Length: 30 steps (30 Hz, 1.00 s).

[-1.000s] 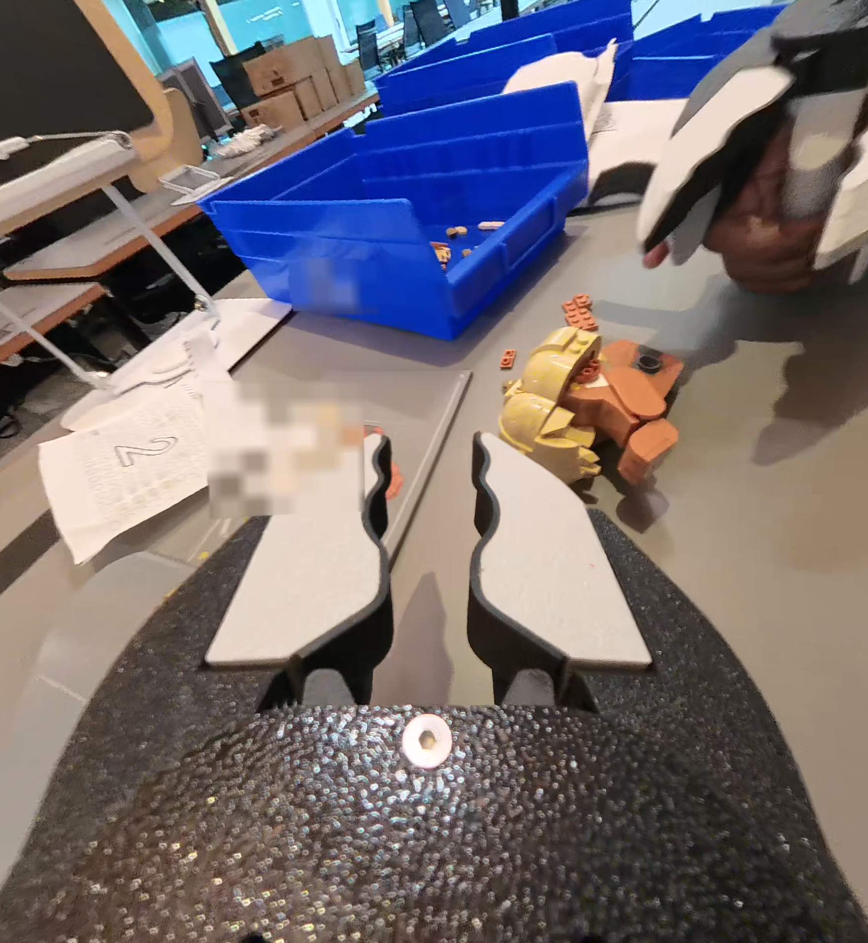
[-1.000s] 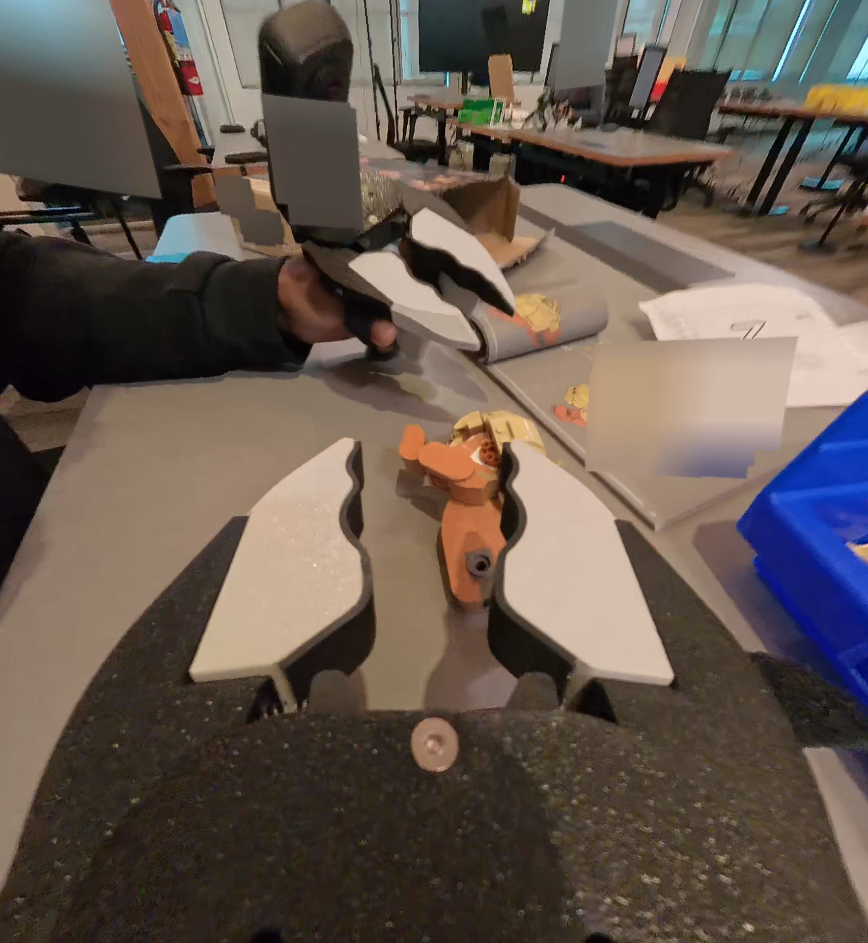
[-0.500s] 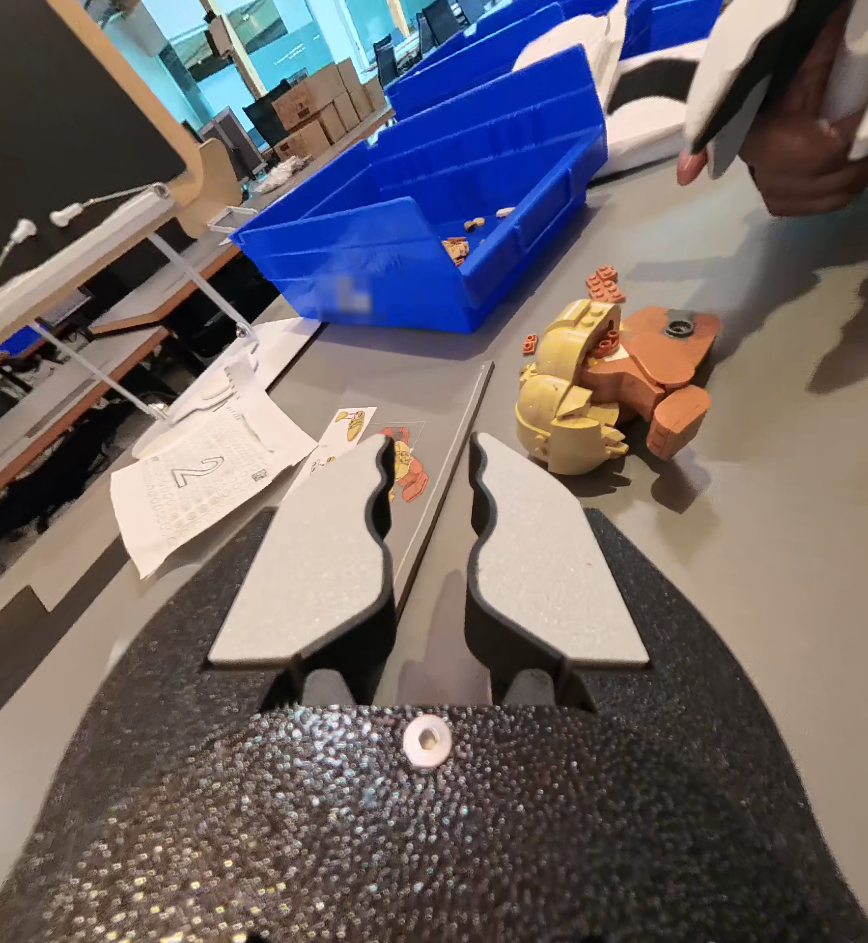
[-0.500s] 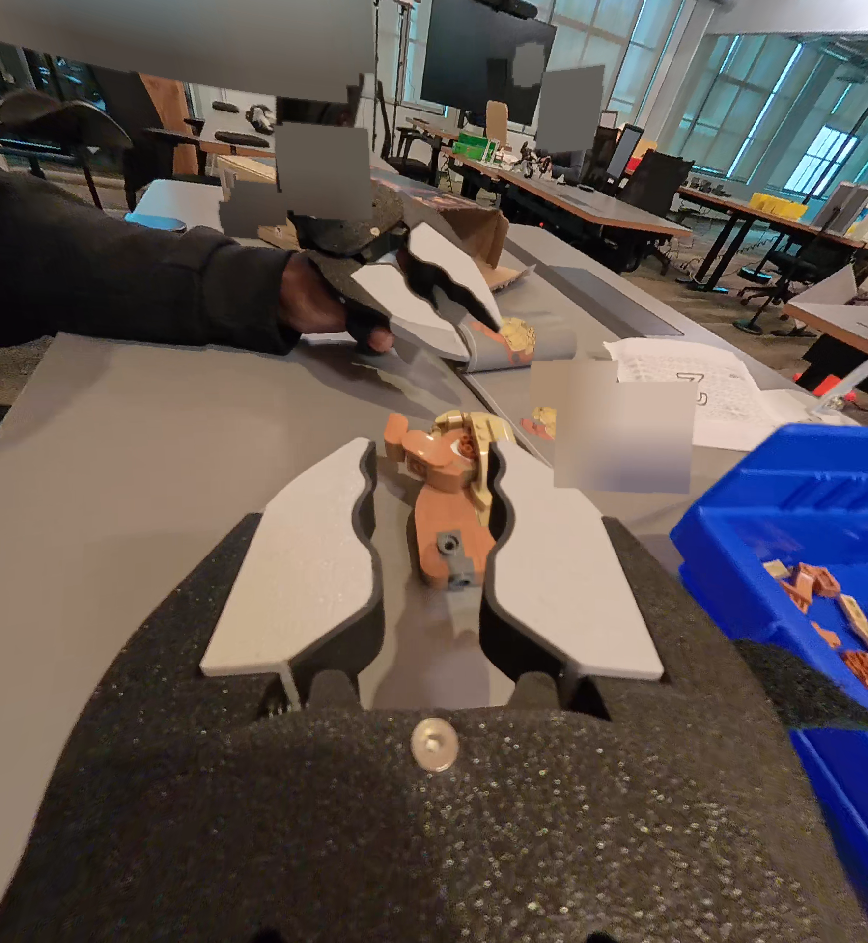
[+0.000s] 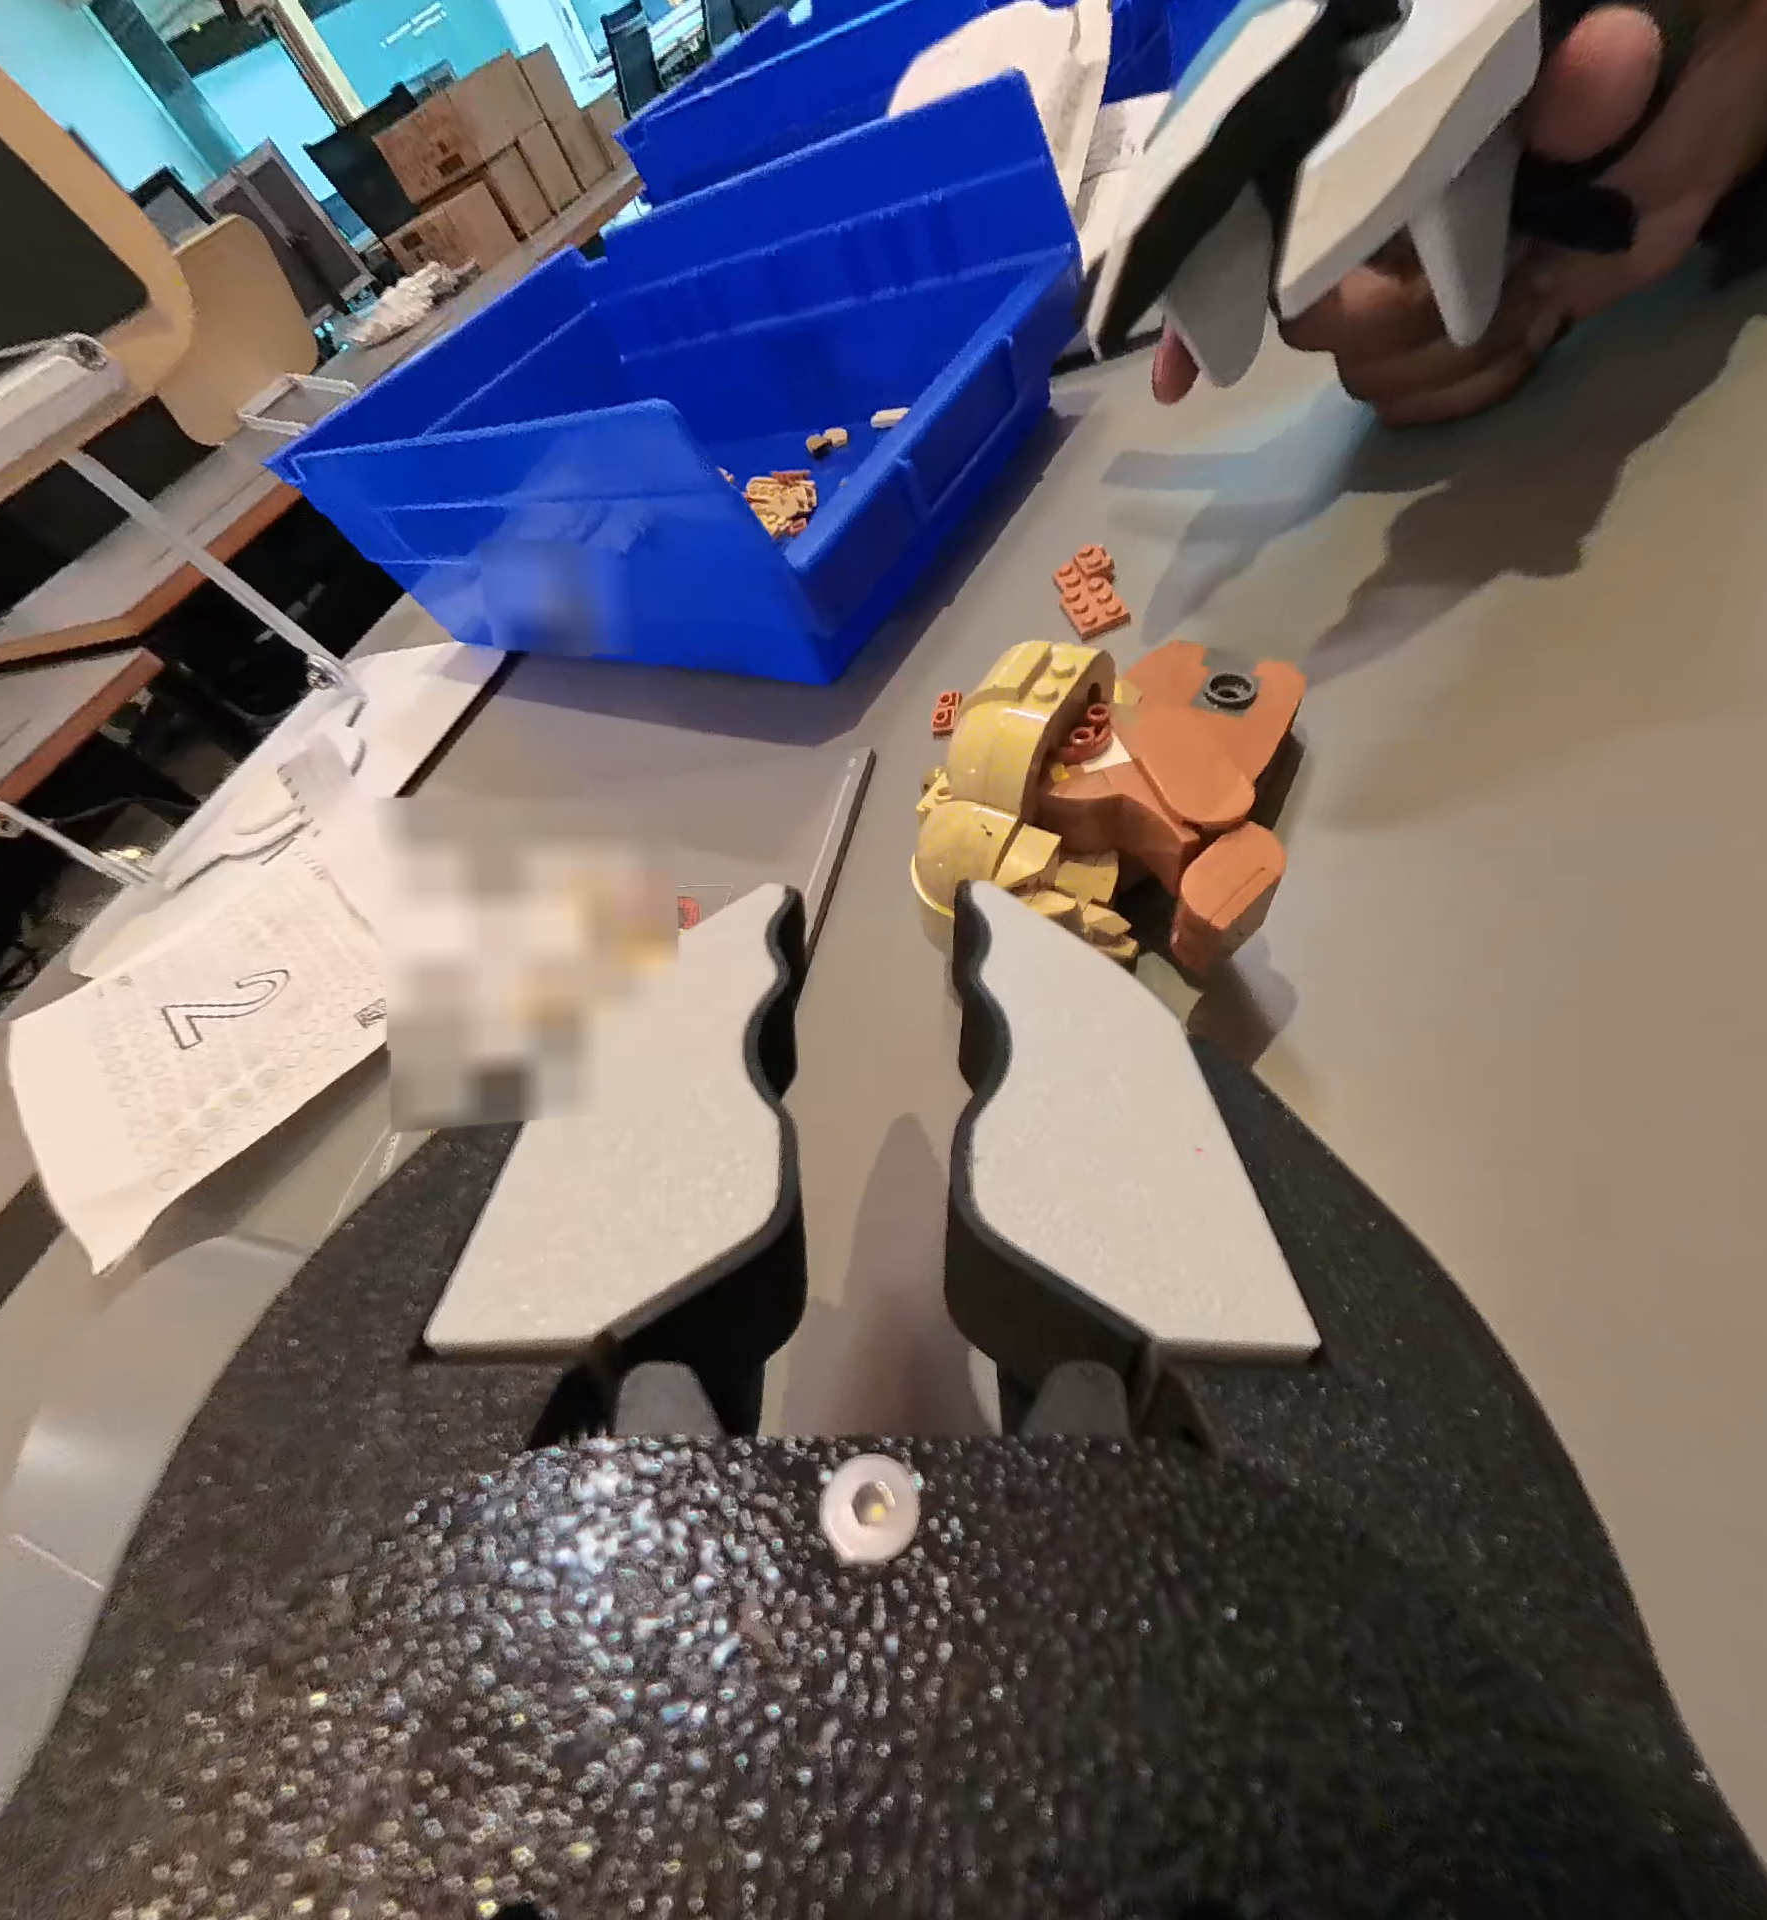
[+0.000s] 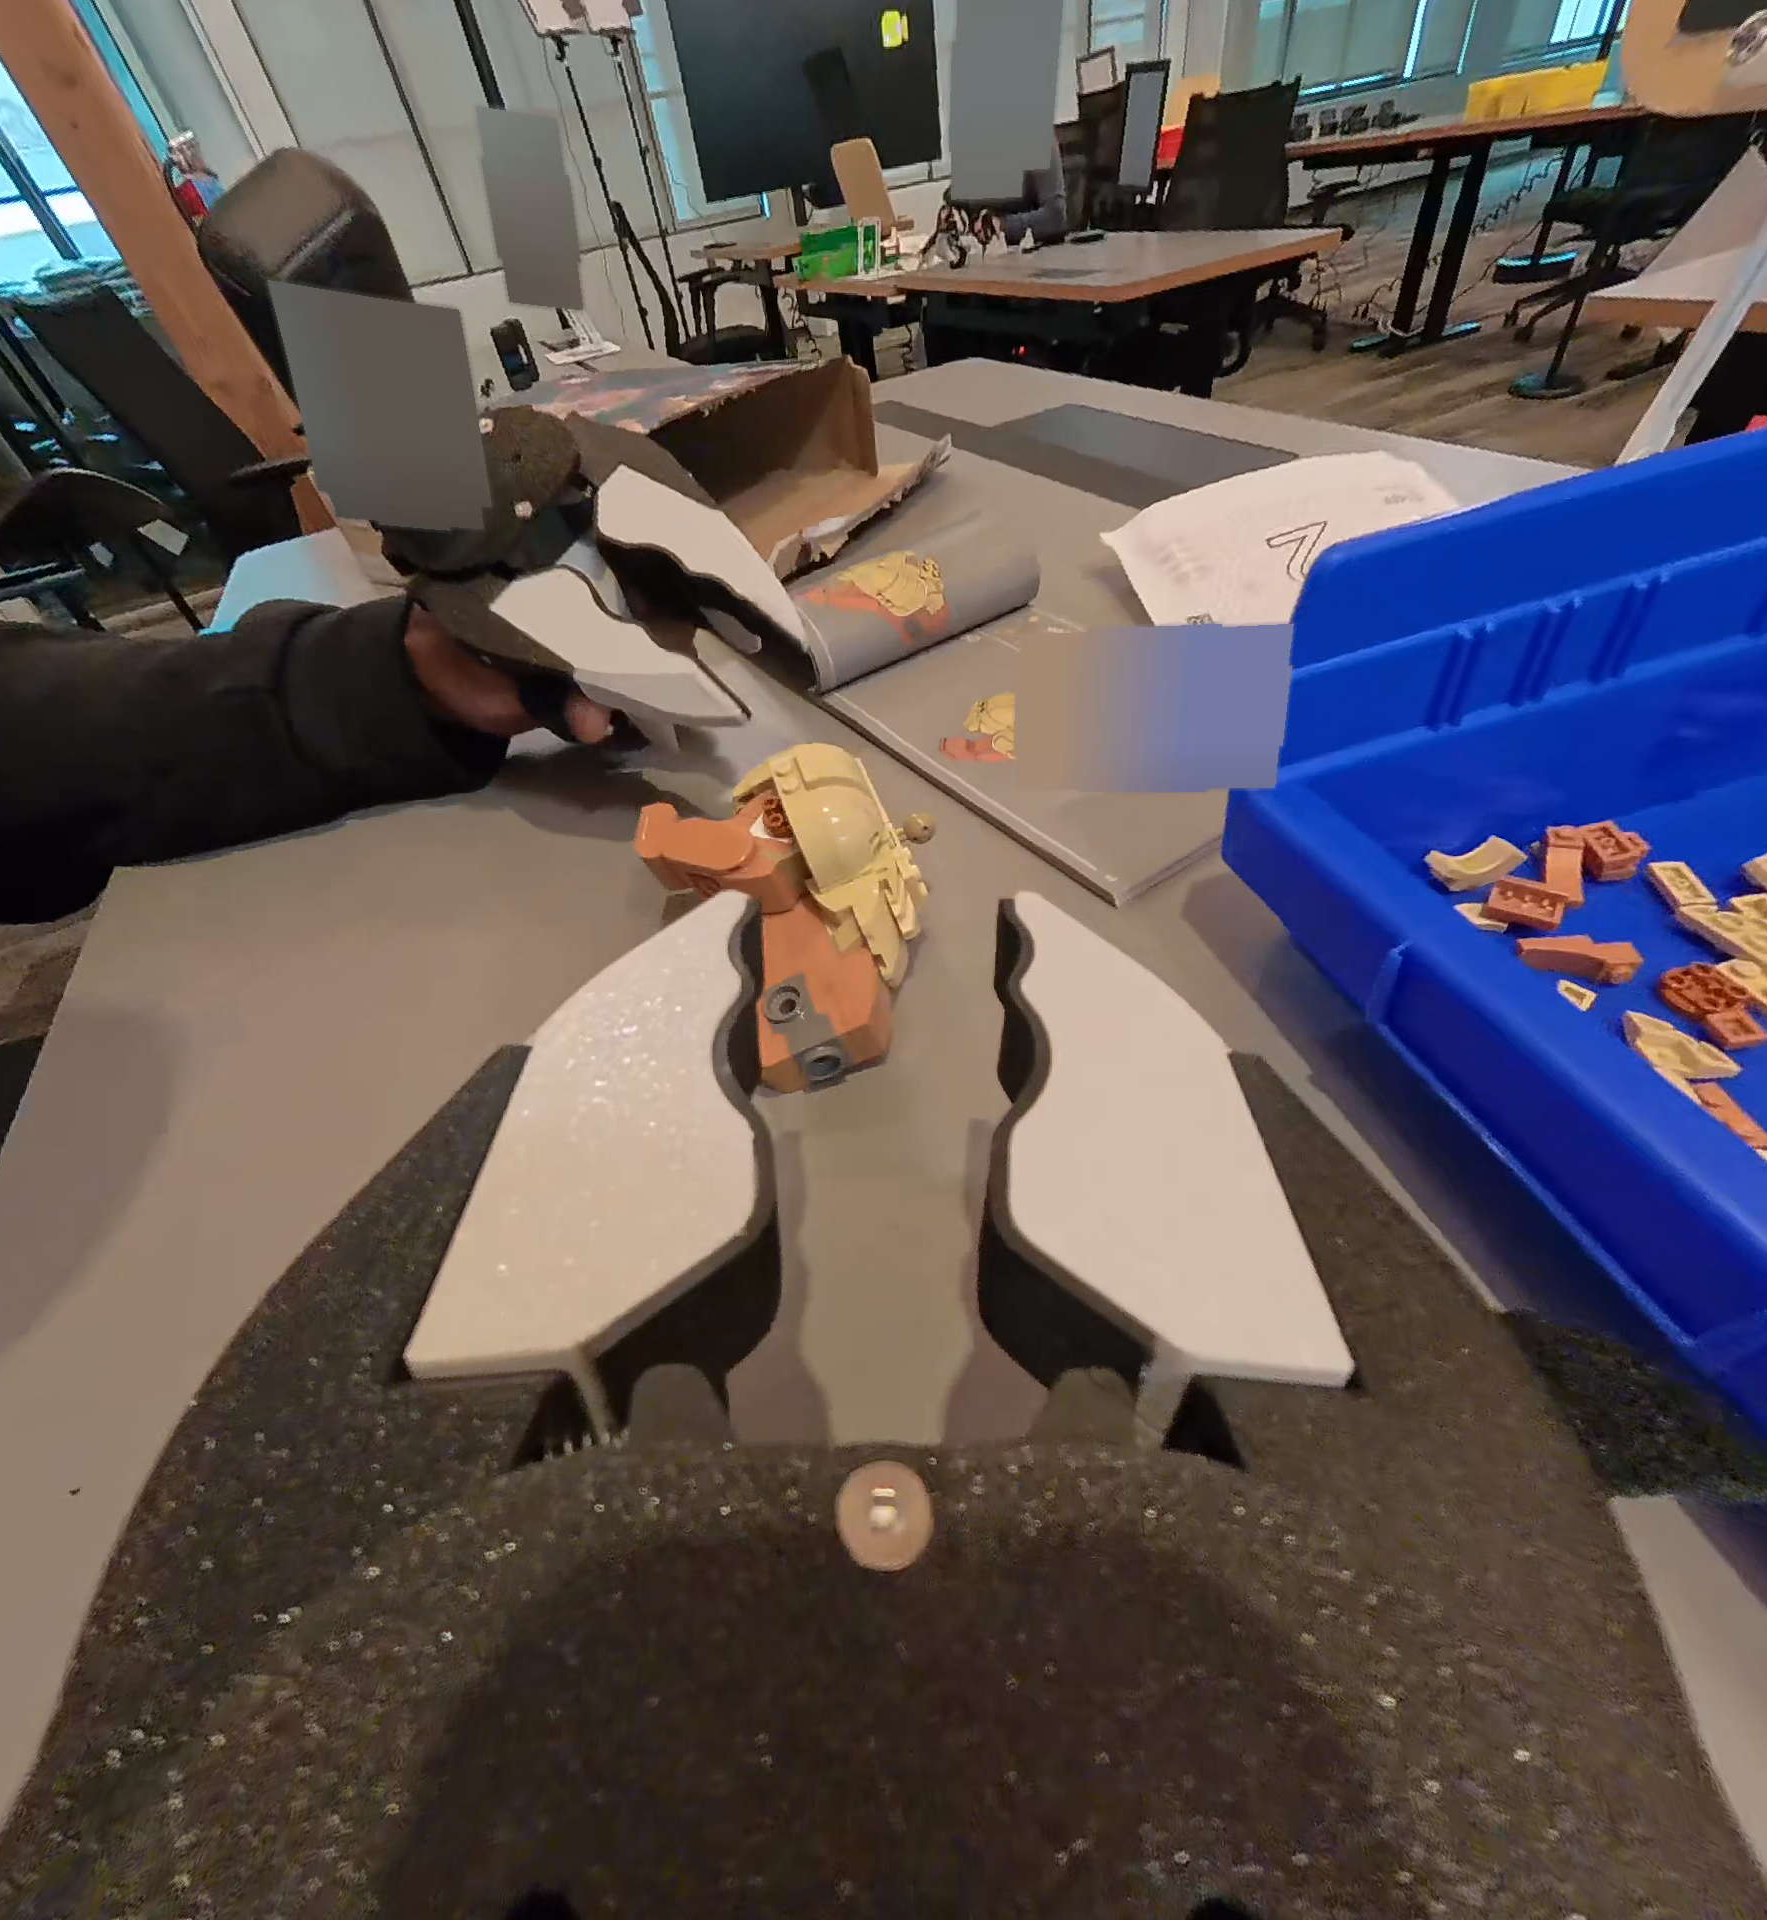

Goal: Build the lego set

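A part-built lego model (image 5: 1097,800), tan domed pieces joined to brown blocks, lies on the grey table (image 5: 1533,1039). My left gripper (image 5: 874,909) is open and empty, and its right fingertip is just short of the model's tan side. My right gripper (image 6: 879,914) is open and empty. The model (image 6: 817,914) lies on the table between its fingertips, close to the left finger (image 6: 650,1039). The right gripper also shows at the top right of the left wrist view (image 5: 1274,208), above the table. The left gripper shows beyond the model in the right wrist view (image 6: 650,623).
A blue bin (image 5: 754,592) with several loose tan and brown pieces (image 6: 1689,935) stands beside the model. A small brown plate (image 5: 1092,592) and a tiny brown piece (image 5: 946,712) lie near it. An open instruction booklet (image 6: 962,644), a paper sheet (image 5: 183,1049) and a torn cardboard box (image 6: 796,436) lie around. Left tips to right tips: about 15 centimeters.
My right gripper has swung to the right, so the model now lies by its left finger and the bin fills more of its view. My left gripper has drawn nearer the model.
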{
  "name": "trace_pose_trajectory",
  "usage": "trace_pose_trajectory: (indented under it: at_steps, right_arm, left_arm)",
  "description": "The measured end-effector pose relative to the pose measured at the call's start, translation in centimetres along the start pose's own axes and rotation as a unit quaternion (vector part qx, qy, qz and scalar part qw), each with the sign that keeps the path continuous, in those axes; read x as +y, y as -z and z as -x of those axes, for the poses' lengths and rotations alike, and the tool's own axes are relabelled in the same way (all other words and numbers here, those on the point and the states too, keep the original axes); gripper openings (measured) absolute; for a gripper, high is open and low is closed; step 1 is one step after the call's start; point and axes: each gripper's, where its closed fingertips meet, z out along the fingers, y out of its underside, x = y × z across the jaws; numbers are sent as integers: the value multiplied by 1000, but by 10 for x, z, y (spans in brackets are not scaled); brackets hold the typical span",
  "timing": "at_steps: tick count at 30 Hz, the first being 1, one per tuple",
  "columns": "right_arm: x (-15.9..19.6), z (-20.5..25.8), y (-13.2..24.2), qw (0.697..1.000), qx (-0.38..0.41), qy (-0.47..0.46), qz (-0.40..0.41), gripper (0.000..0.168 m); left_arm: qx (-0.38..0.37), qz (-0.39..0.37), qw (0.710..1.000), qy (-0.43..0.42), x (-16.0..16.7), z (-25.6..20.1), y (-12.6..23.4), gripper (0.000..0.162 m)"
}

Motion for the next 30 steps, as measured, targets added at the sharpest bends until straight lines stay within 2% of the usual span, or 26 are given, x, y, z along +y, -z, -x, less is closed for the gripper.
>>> trace_pose_trajectory:
  at_steps: [4,12,24,27,30]
  right_arm:
    - [0,0,0,1000,-3,-2,2,43]
    - [-2,-6,2,1000,3,-27,-9,43]
    - [-3,-12,2,999,20,-38,-11,43]
    - [6,-9,-2,999,21,-28,24,46]
    - [27,-1,-12,994,18,-4,107,57]
  left_arm:
    - [-14,-19,1000,-3,-4,3,4,27]
    - [-46,-29,995,-82,-4,3,3,26]
    - [-44,-51,995,-79,-7,2,14,24]
    - [-40,-37,995,-85,-4,-1,11,24]
    - [-30,19,997,-74,9,-2,4,25]
